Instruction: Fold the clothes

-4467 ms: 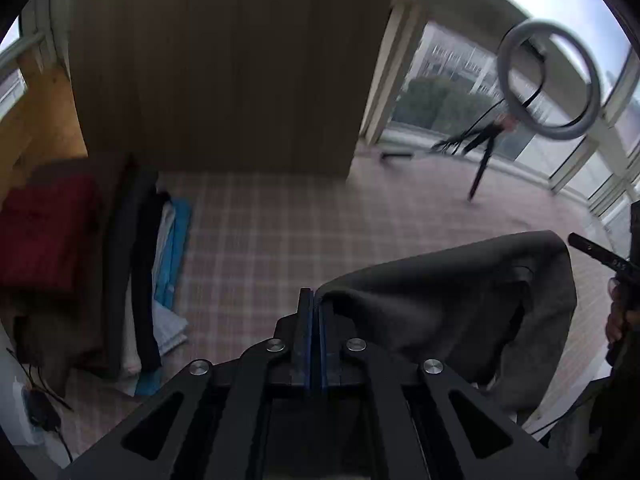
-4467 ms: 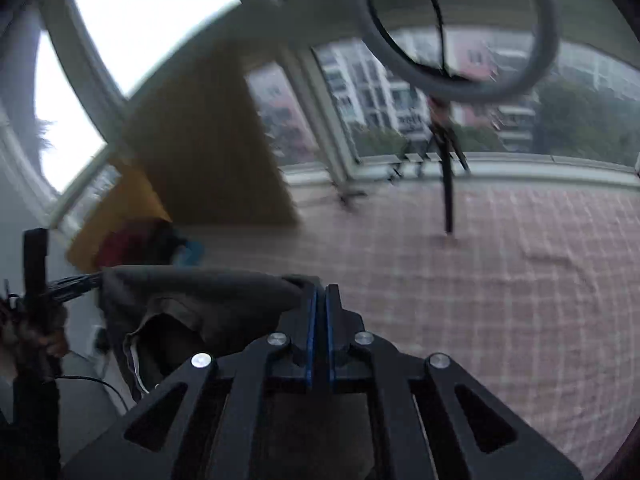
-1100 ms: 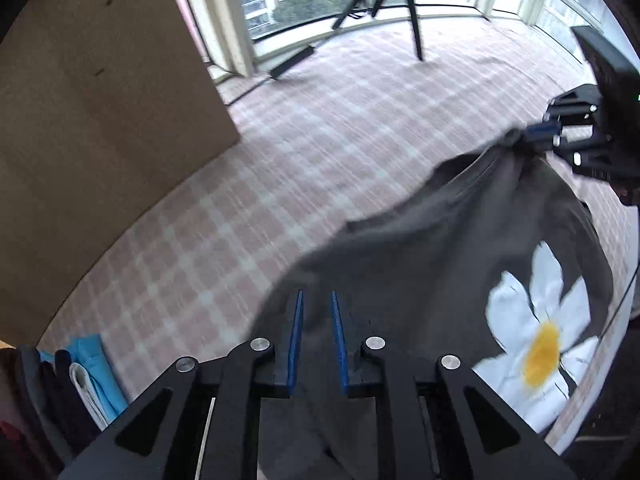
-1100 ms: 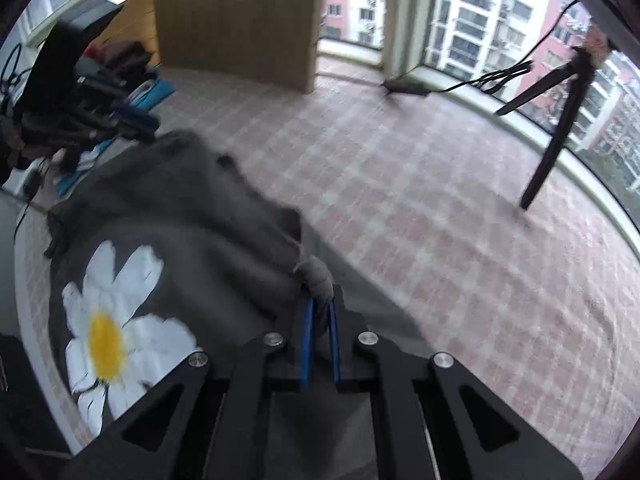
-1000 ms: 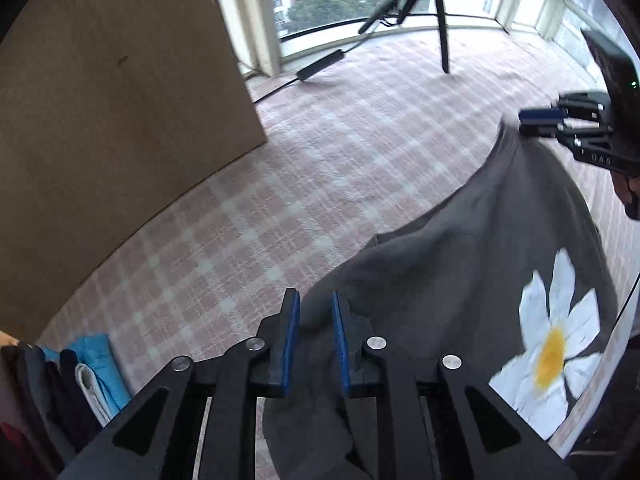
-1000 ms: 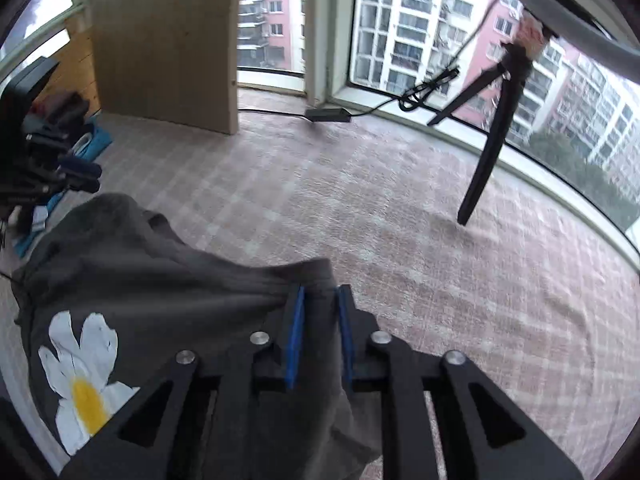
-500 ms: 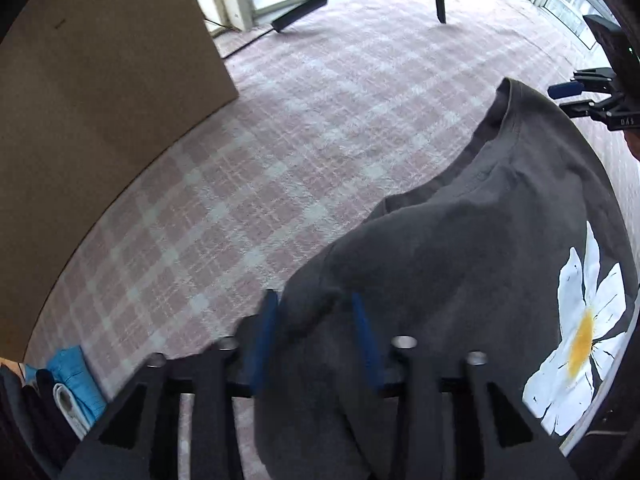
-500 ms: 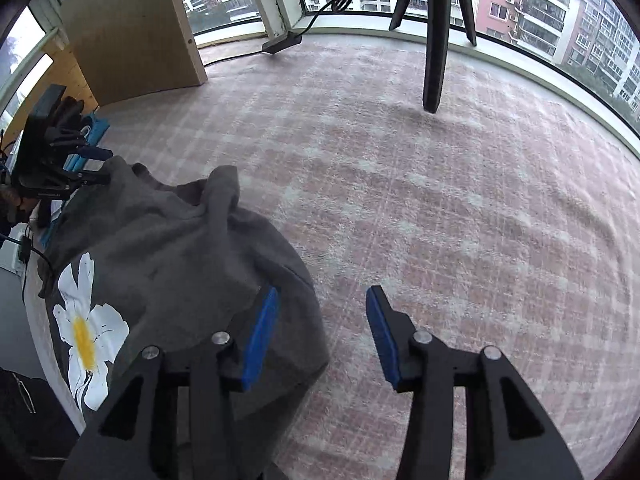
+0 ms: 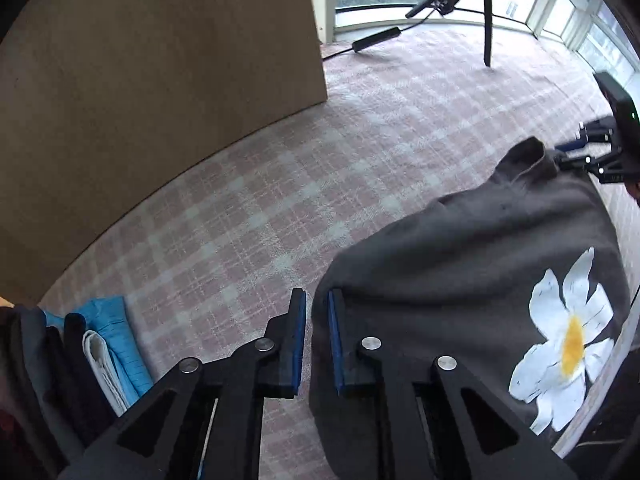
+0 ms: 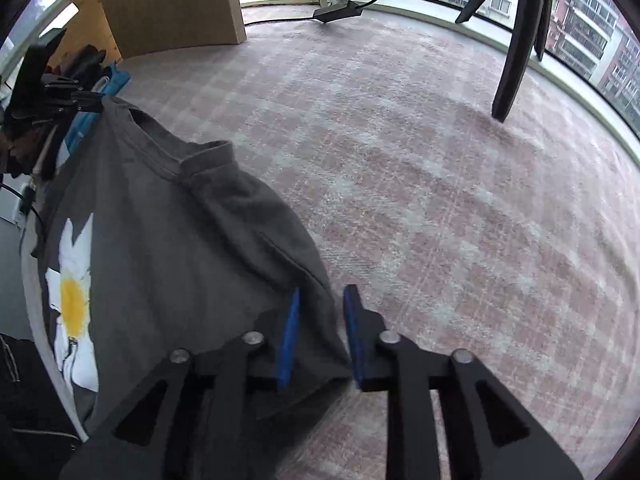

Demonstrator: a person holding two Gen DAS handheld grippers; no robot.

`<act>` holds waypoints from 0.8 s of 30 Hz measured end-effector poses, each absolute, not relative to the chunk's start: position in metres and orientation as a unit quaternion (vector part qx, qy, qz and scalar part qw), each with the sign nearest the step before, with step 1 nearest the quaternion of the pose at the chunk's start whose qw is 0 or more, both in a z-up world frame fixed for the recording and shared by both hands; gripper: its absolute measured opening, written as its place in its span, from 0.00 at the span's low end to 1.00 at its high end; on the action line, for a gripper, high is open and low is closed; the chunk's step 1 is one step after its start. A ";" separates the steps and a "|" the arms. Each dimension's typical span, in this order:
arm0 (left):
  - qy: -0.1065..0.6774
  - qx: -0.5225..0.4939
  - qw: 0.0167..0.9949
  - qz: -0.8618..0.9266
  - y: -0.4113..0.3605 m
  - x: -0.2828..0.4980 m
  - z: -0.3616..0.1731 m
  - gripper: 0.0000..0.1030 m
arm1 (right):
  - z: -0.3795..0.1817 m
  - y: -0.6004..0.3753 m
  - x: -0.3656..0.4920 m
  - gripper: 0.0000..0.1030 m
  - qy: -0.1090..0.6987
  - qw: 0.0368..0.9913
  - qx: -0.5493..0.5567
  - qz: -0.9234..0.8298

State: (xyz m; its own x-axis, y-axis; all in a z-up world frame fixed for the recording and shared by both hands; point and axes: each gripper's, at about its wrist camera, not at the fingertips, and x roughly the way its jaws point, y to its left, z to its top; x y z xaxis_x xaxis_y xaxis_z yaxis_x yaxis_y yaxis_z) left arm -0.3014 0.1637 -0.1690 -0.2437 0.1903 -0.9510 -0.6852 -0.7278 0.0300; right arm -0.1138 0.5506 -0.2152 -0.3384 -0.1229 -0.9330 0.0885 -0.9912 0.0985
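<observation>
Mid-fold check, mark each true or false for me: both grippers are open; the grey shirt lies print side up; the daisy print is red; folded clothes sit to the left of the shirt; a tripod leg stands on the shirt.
1. Both grippers are open. True: the left gripper and the right gripper each show a gap between the blue pads.
2. The grey shirt lies print side up. True.
3. The daisy print is red. False: white petals, yellow centre.
4. Folded clothes sit left of the shirt. True.
5. A tripod leg stands on the shirt. False: it stands on the checked cloth, apart from the shirt.
</observation>
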 end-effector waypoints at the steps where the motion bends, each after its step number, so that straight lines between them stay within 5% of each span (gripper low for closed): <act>1: 0.227 -0.539 0.295 0.755 0.162 -0.299 -0.167 0.17 | -0.215 0.549 -0.115 0.45 -0.005 0.064 0.571 -0.818; 3: 0.217 -0.537 0.306 0.756 0.160 -0.297 -0.164 0.41 | -0.216 0.547 -0.117 0.45 0.000 0.069 0.571 -0.818; 10: 0.249 -0.556 0.319 0.726 0.183 -0.304 -0.198 0.41 | -0.207 0.536 -0.116 0.46 0.009 0.084 0.561 -0.824; 11: 0.250 -0.560 0.317 0.723 0.185 -0.304 -0.203 0.39 | -0.189 0.532 -0.108 0.46 0.013 0.079 0.545 -0.835; 12: 0.246 -0.566 0.310 0.723 0.186 -0.303 -0.206 0.20 | -0.170 0.528 -0.100 0.40 0.018 0.073 0.529 -0.845; 14: 0.239 -0.576 0.296 0.724 0.187 -0.301 -0.213 0.03 | -0.132 0.519 -0.084 0.04 0.026 0.061 0.497 -0.865; 18: 0.229 -0.541 0.281 0.759 0.180 -0.275 -0.178 0.02 | -0.057 0.503 -0.052 0.03 0.042 0.038 0.430 -0.901; 24: 0.170 -0.432 0.255 0.848 0.143 -0.224 -0.030 0.02 | 0.056 0.478 -0.004 0.03 0.065 0.002 0.324 -0.944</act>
